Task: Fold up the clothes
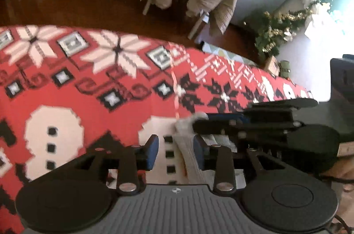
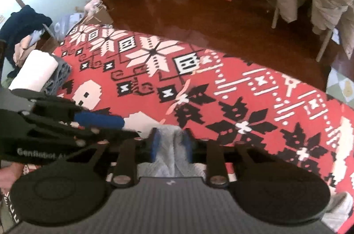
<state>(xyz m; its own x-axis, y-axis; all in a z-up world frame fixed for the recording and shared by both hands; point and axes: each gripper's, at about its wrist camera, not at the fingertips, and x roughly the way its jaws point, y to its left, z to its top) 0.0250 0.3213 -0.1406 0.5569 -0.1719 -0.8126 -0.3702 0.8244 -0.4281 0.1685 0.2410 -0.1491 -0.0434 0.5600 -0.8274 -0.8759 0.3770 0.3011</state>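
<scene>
Your right gripper [image 2: 170, 144] is clamped on the pale ribbed knit garment [image 2: 169, 152] above the red patterned worktop cloth [image 2: 221, 83]; your left gripper [image 1: 176, 151] stands apart, the garment brushing one finger.

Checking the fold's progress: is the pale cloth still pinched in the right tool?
Yes, pinched: the right tool has its blue pads closed on a bunched strip of pale grey-white cloth.
</scene>
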